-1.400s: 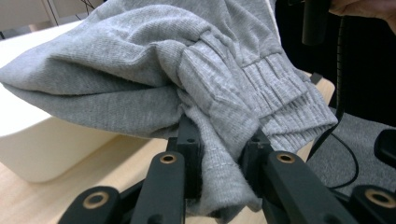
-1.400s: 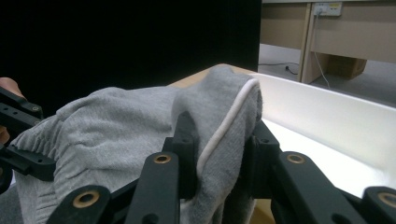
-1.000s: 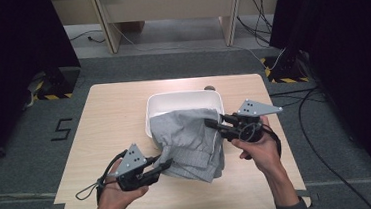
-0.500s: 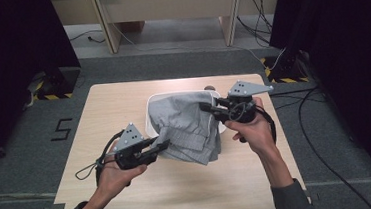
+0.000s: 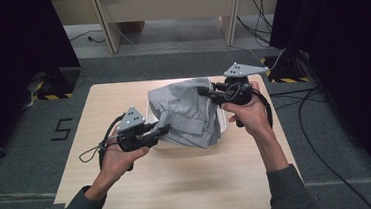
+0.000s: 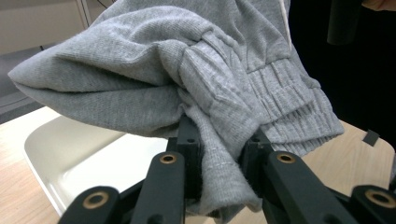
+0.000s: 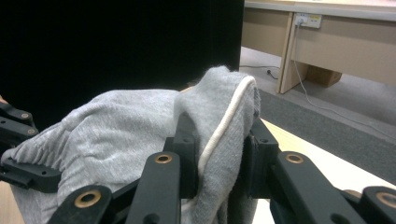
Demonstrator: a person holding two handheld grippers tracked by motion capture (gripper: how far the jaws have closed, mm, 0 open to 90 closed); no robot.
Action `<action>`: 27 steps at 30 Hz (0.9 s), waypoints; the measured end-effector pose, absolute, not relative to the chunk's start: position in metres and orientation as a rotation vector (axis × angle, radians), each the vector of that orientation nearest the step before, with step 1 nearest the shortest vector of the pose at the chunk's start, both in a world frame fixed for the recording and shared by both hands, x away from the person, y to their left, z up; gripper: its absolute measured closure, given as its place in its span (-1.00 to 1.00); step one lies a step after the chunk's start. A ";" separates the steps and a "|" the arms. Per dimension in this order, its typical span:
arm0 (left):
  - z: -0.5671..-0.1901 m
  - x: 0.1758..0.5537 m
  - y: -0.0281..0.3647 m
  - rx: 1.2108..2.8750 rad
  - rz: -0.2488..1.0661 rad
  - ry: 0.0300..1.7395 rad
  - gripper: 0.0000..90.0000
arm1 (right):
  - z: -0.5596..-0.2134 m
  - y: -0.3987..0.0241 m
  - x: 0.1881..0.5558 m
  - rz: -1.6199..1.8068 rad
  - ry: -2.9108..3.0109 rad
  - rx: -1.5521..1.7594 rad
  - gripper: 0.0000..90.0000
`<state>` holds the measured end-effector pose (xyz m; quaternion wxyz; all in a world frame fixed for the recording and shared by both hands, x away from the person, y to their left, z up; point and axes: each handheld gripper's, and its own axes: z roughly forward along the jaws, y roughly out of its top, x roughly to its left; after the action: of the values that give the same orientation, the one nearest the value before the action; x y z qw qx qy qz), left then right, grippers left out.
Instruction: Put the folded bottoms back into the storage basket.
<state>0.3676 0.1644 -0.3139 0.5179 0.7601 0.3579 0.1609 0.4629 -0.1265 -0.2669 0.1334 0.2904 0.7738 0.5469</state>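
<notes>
A grey sweat garment with ribbed cuffs hangs in the air between both grippers, over a white tub on the table. My left gripper is shut on a bunched fold of the garment at its near left side. My right gripper is shut on an edge of the garment that carries a white cord, at its far right side. The left gripper also shows beyond the cloth in the right gripper view. Most of the tub is hidden under the cloth; its inside shows in the left gripper view.
The wooden table has bare room in front of the tub and at its left. Dark curtains stand on both sides, cables run over the floor at the right, and a wooden desk stands behind.
Both grippers have lifted the garment and carried it away from the near edge, toward the far side of the table. It now hangs higher and more bunched over the tub.
</notes>
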 end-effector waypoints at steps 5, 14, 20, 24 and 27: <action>-0.318 0.380 0.161 1.828 0.382 0.883 0.65 | -0.270 -0.124 0.478 1.575 2.257 0.873 0.59; -0.324 0.395 0.157 1.834 0.375 0.913 0.65 | -0.279 -0.117 0.496 1.549 2.271 0.903 0.60; -0.326 0.401 0.157 1.836 0.381 0.927 0.65 | -0.281 -0.115 0.504 1.547 2.274 0.923 0.60; -0.328 0.405 0.158 1.835 0.381 0.937 0.65 | -0.283 -0.114 0.508 1.546 2.271 0.932 0.60; -0.330 0.409 0.158 1.837 0.380 0.948 0.65 | -0.286 -0.112 0.510 1.538 2.274 0.930 0.60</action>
<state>0.4089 0.1579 -0.3303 0.4966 0.7587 0.3914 0.1567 0.5102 -0.1120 -0.2856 0.1212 0.3185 0.7787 0.5268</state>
